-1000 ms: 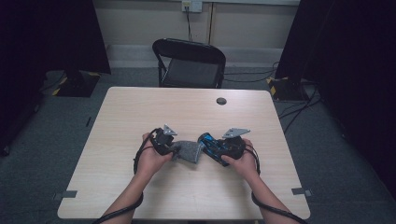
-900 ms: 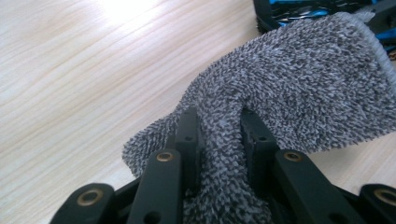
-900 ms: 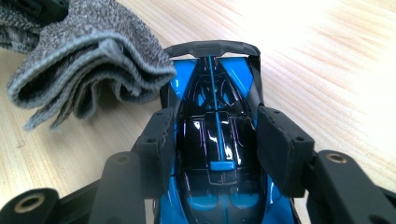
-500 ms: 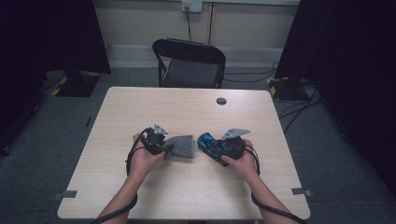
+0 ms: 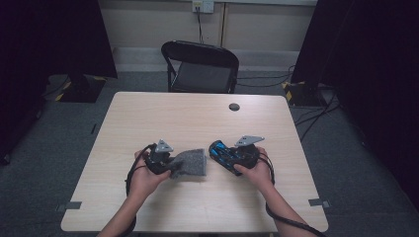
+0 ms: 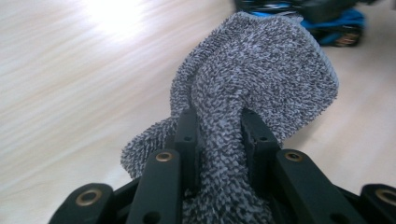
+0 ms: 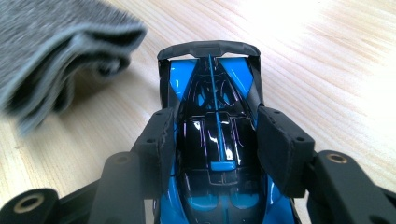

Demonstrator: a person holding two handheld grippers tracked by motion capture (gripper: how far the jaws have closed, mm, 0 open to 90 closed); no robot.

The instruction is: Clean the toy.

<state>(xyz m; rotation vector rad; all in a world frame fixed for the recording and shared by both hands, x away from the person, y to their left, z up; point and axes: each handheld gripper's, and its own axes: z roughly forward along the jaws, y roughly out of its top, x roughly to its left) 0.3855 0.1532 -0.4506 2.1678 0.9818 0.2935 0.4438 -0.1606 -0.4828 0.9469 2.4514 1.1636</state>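
One grey cloth (image 5: 189, 163) and one blue-and-black toy car (image 5: 223, 154) sit mid-table (image 5: 197, 113), just apart. The left gripper (image 5: 168, 167), held low in the person's hand, pinches the bunched cloth tight; the right gripper (image 5: 232, 159) clasps the car's sides.

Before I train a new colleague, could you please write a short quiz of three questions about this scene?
1. True or false: the left gripper is shut on the cloth.
2. What does the right gripper hold? A) a cup B) a toy car C) a pen
3. What small dark thing lies at the table's far edge?

Key: 1 true. 2 B, the toy car. 3 a round black disc.
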